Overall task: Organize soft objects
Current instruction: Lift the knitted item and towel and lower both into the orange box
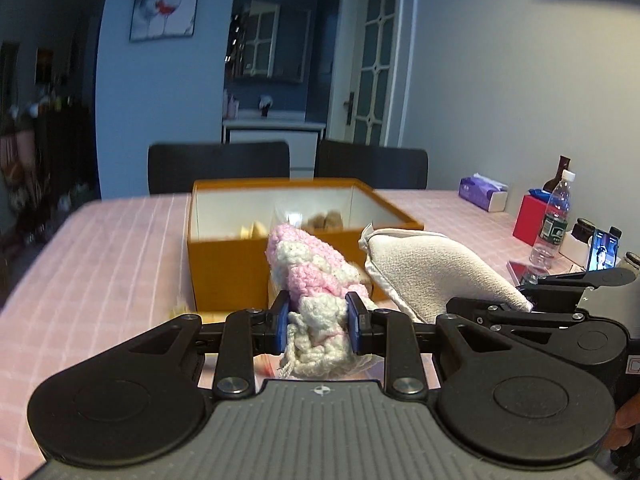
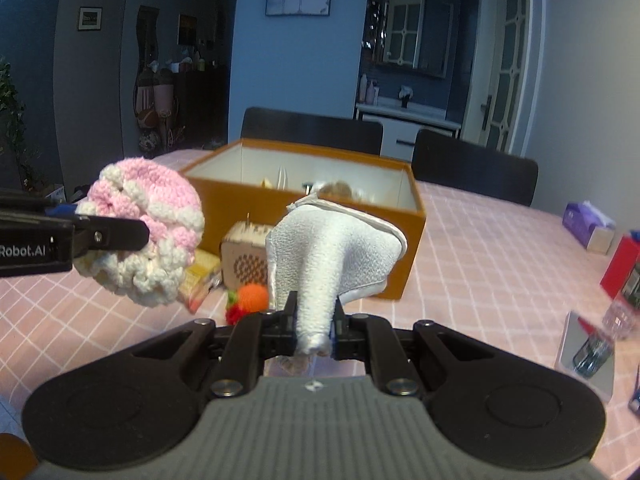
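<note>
Got both hands full right now. My left gripper point(image 1: 319, 326) is clamped down on a pink-and-white crocheted pouch point(image 1: 316, 276), blue pads squeezing its drawstring end, and the thing is lifted clear off the table. My right gripper point(image 2: 314, 330) has its fingers pinched tight on the narrow bunched end of a white cloth point(image 2: 332, 248), which fans out above the jaws, also up in the air. From the right wrist cam the pouch hangs off to the left, just beside the cloth but not touching it as far as I can see. Both are hovering in front of the open orange box point(image 2: 404, 216), which sits on the pink checked tablecloth point(image 2: 480, 256) and already has a few things in it, too blurry to name. Still lying on the table near the box front: a little orange and red knitted toy point(image 2: 248, 300) and a small woven box-shaped item point(image 2: 245, 258).
</note>
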The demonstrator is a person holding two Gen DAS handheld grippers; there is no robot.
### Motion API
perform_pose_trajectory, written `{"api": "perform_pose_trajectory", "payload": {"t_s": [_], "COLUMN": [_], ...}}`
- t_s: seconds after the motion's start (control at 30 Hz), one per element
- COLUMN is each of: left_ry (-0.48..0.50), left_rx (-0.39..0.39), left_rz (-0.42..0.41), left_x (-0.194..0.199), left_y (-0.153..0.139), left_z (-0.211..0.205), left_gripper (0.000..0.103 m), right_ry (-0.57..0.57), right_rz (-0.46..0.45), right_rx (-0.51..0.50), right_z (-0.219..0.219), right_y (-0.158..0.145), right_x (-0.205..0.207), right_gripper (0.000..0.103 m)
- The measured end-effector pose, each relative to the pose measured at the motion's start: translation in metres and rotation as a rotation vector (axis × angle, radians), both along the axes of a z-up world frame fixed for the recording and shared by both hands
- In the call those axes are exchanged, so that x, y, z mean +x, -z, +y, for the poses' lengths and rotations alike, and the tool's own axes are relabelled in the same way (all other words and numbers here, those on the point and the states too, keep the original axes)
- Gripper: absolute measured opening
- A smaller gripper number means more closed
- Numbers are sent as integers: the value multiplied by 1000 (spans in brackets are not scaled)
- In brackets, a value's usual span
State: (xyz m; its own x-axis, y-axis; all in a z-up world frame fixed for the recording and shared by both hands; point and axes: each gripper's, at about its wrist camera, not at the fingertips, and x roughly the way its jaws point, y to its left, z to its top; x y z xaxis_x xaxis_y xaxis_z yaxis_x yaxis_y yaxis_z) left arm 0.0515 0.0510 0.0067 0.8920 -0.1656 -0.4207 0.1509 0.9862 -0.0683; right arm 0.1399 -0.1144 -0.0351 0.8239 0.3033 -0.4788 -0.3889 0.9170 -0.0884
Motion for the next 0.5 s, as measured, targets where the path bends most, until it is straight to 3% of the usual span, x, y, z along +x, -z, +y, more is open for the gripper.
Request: {"api": "perform_pose_trajectory", "payload": {"t_s": [0.5], "left_ry": [13], "left_rx": [-2], "left_rz": [-102], "left_x": [35], "left_y": [-43], "left_z": [10], "left_gripper": [32], "right_ry": [-44], "right_rz": [-111], "right_rx": [-14], "right_z": [16], "right_y": [-42], "right_x": [32], "right_gripper": [11]}}
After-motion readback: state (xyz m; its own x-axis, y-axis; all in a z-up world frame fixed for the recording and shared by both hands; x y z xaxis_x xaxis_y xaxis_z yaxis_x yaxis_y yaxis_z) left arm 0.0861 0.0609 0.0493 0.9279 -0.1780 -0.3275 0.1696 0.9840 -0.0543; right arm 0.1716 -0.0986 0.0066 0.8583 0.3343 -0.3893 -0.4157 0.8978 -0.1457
